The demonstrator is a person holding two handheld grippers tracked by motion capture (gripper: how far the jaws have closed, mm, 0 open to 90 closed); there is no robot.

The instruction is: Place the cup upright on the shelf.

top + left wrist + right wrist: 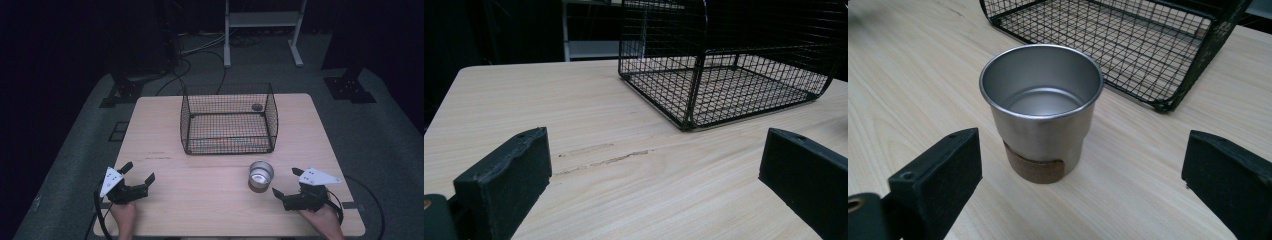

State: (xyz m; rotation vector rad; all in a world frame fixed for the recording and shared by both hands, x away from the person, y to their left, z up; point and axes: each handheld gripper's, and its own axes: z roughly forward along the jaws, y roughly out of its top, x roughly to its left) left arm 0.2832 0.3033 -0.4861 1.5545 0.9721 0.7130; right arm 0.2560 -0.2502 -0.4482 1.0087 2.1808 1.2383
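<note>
Your right claw (pixel 286 181) is spread wide, nothing between the pads. The steel cup (pixel 261 175) stands upright on the desk (pixel 210 205), just ahead of that claw and apart from it. My read: the jaws are set wider than the cup so you can slide in around its wall without knocking it.

Your left claw (pixel 138 171) is also apart and empty, resting low near your edge of the desk, well away from the cup. Looks parked, keeping the lane clear for the right hand.

The wire basket (pixel 228 119) sits beyond the cup, further out from both claws, open side up. Likely the drop target, though that's a guess from the layout.

View differences:
- The right gripper view gives the cup (pixel 1041 107) close up: empty inside, rolled rim, a brown cork-like band around the base. It stands centred between the jaws but short of the pads. The high view has the cup as a shiny ring with none of that detail.
- The left gripper view has bare desk (pixel 574 110) between its jaws and the basket (pixel 729 65) ahead to one side.
- The high view shows a small dark object (pixel 257 106) at the basket's far wall; can't tell what it is.
</note>
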